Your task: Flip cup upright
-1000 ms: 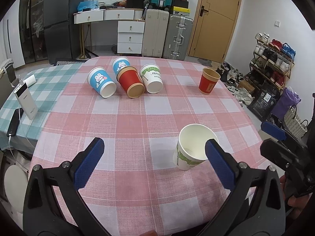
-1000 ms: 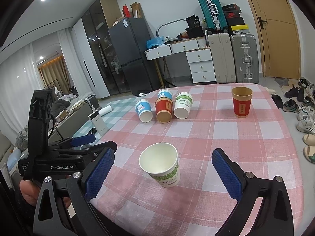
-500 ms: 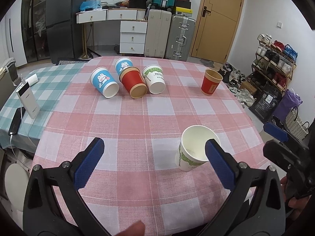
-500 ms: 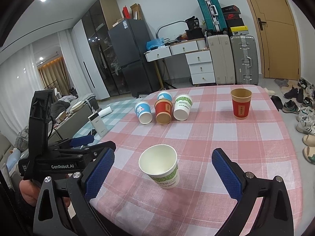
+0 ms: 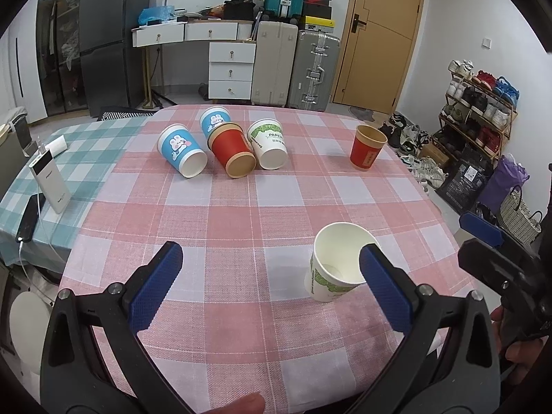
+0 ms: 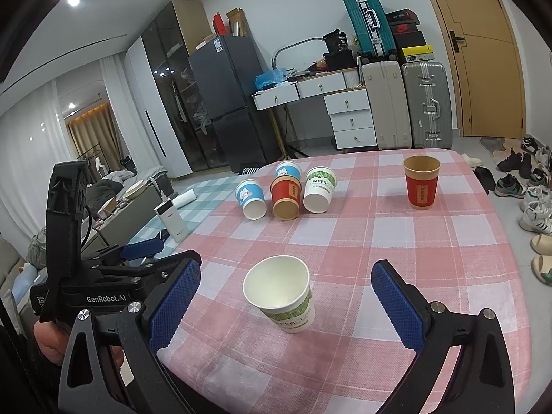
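A white and green paper cup (image 5: pixel 336 265) stands upright near the table's front right; it also shows in the right wrist view (image 6: pixel 281 293). A red cup (image 5: pixel 367 147) stands upright at the far right. Several cups lie on their sides at the back: a blue rabbit cup (image 5: pixel 181 150), another blue cup (image 5: pixel 214 119), a red cup (image 5: pixel 233 150), and a white and green cup (image 5: pixel 269 143). My left gripper (image 5: pixel 269 283) is open and empty, just short of the upright white cup. My right gripper (image 6: pixel 286 307) is open and empty, its fingers either side of that cup and apart from it.
The table wears a pink checked cloth (image 5: pixel 241 220); a teal checked cloth (image 5: pixel 86 151) covers the left side. A white power bank (image 5: pixel 50 183) and a phone (image 5: pixel 29 217) sit at the left edge. Suitcases, drawers and a shoe rack stand beyond the table.
Both grippers have drawn back slightly toward me; the cups look a little farther off. Both stay open. No cup has moved.
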